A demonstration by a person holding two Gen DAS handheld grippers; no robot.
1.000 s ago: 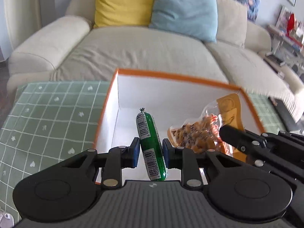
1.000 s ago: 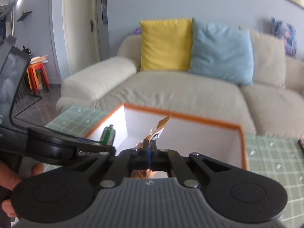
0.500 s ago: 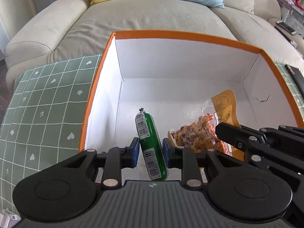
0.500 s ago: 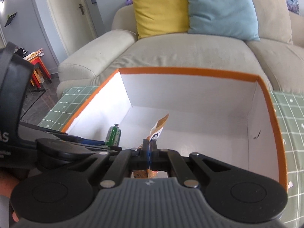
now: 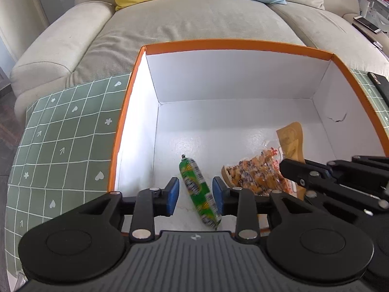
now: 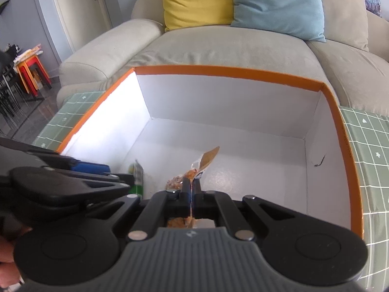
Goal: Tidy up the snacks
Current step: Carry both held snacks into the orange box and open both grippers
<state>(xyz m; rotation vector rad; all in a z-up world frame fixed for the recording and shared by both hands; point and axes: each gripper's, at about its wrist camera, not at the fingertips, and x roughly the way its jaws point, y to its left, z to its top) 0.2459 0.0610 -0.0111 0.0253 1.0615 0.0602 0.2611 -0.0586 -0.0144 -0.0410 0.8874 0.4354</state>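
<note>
An orange-rimmed box (image 5: 238, 42) with a white inside stands on a green checked cloth. In the left wrist view my left gripper (image 5: 195, 193) is open inside the box, and a green sausage stick (image 5: 198, 191) lies tilted between its blue pads, touching the right pad. My right gripper (image 6: 192, 191) is shut on a clear bag of orange snacks (image 6: 204, 161) and holds it low in the box. The bag (image 5: 262, 176) and the right gripper's black fingers (image 5: 316, 177) show to the right in the left wrist view. The sausage (image 6: 137, 174) shows partly behind the left gripper in the right wrist view.
A beige sofa (image 5: 194, 17) with a yellow cushion (image 6: 197, 0) and a blue cushion (image 6: 279, 4) stands behind the box. The green cloth (image 5: 63, 141) spreads left and right of the box. A dark flat object (image 5: 379, 85) lies on the cloth at the right.
Both grippers have gone down into the box. My left gripper has opened and let go of the green sausage, which now lies tilted between the pads. The right gripper still holds the bag.
</note>
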